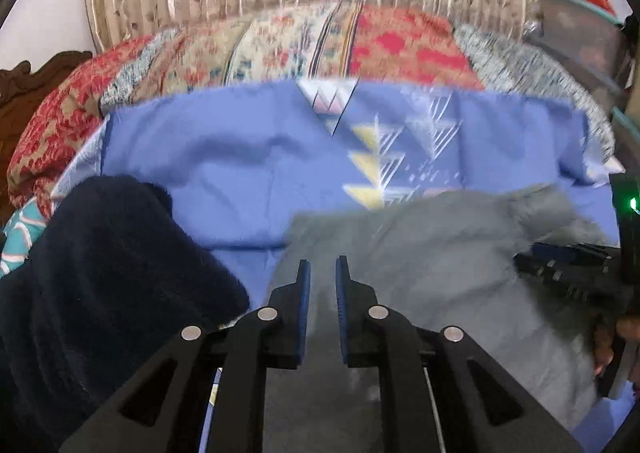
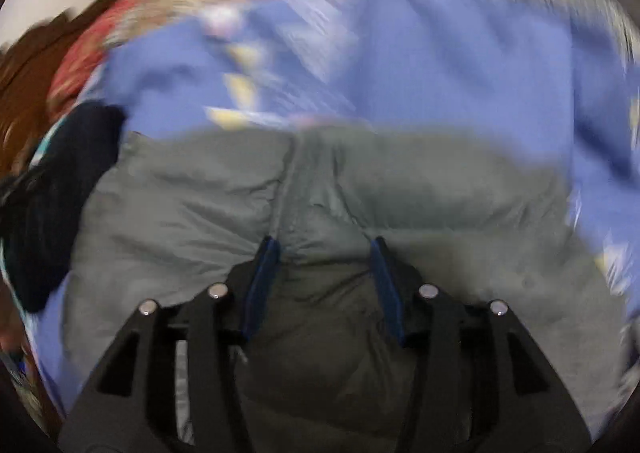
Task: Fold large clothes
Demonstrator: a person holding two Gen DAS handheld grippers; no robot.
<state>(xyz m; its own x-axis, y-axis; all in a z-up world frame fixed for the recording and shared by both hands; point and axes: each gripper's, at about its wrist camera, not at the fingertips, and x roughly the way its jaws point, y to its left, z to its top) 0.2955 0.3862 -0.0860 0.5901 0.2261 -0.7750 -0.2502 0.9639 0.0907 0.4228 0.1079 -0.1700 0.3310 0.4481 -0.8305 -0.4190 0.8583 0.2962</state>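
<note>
left wrist view: grey garment let go on the bed, next grip still to be chosen

left wrist view first, at the left edge of the blue bedsheet (image 1: 224, 157): a dark navy garment (image 1: 100, 273) lies heaped, apart from the work. just right of it the left gripper (image 1: 322, 267) hangs over the near edge of the grey garment (image 1: 420, 253), its fingers (image 1: 304, 293) only slightly parted, with nothing pinched between them. the grey cloth lies loosely spread over the near middle of the bed, rumpled, not yet squared. further right, the right gripper (image 2: 324, 249) stands released, jaws apart over a seam (image 2: 286, 189) of the same garment, pads clear of the cloth. judging by this, one fold has been laid and dropped. the next move calls for finding an edge or corner of the grey piece, closing both grippers on it, and carrying it across evenly; blur makes the hem hard to pick out.
</note>
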